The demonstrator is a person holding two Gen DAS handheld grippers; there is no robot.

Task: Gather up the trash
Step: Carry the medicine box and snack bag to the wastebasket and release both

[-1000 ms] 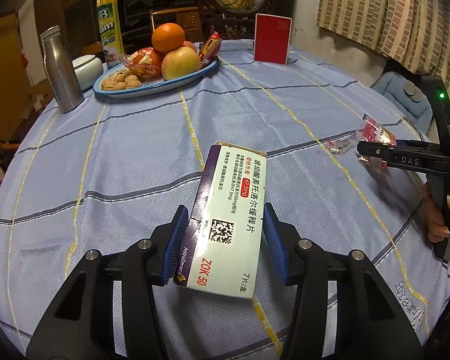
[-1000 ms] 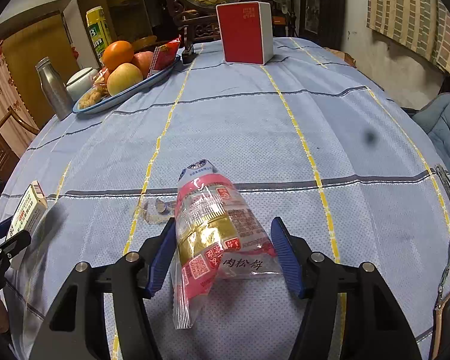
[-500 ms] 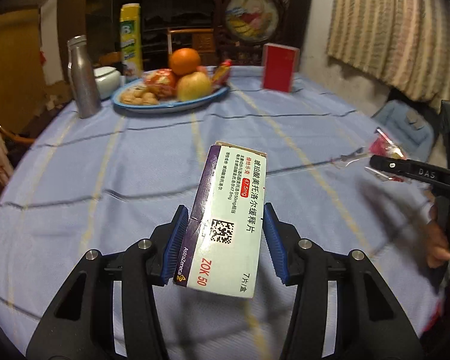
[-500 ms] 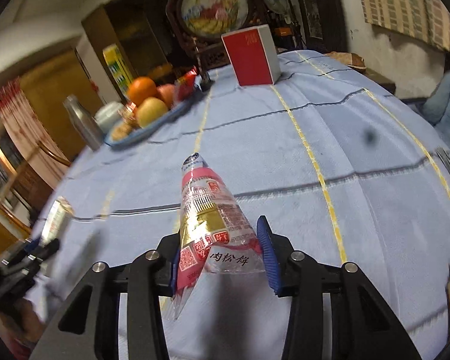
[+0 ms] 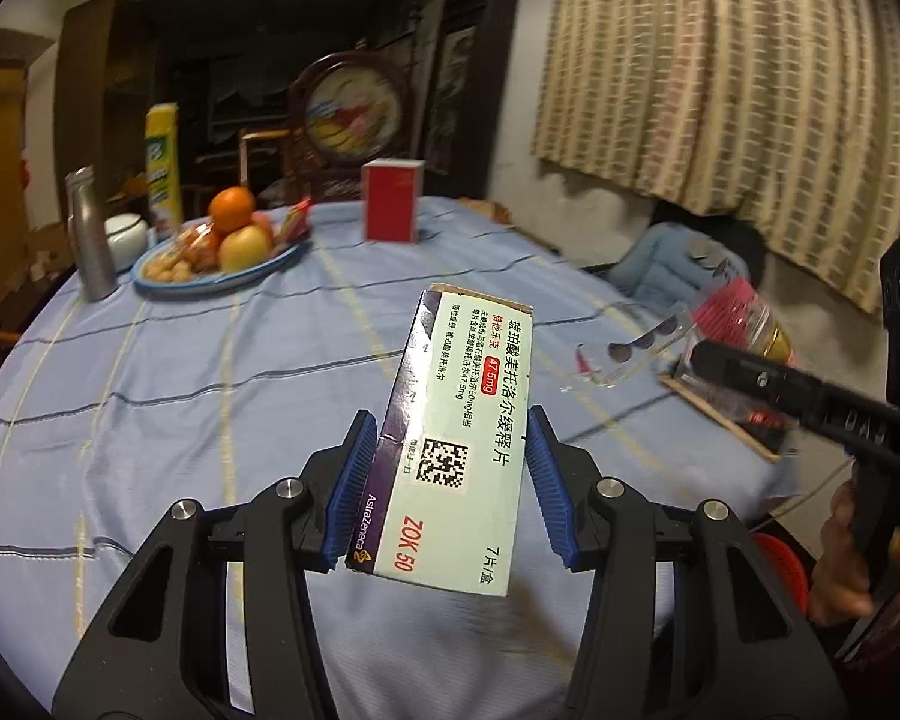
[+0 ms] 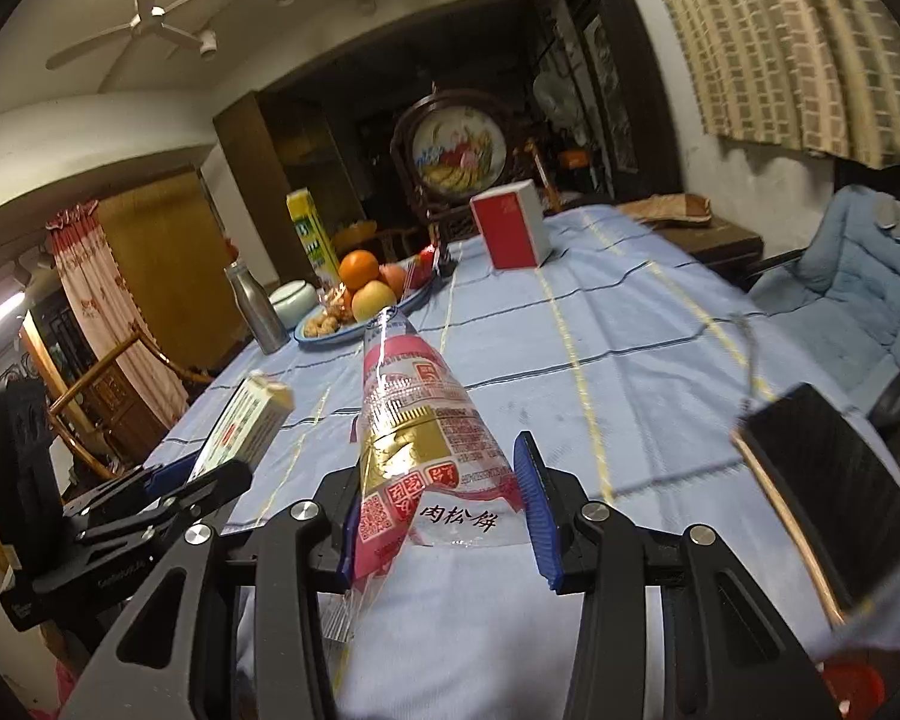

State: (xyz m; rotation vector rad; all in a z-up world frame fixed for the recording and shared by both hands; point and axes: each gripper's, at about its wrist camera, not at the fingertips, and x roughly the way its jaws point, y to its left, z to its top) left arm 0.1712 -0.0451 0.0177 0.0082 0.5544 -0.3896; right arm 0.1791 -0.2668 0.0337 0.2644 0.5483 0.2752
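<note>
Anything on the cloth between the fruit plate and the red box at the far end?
Nothing: in the left wrist view only bare blue tablecloth shows between the fruit plate and the red box.

Left wrist view sits just behind its own fingers, raised above the near edge of the table (image 5: 150, 372), facing the far edge with the fruit plate (image 5: 222, 276) and red box (image 5: 392, 207). Right wrist view looks the same way from further right, tilted. Both share plate (image 6: 360, 324), red box (image 6: 507, 231), and each catches the other gripper at its side.
</note>
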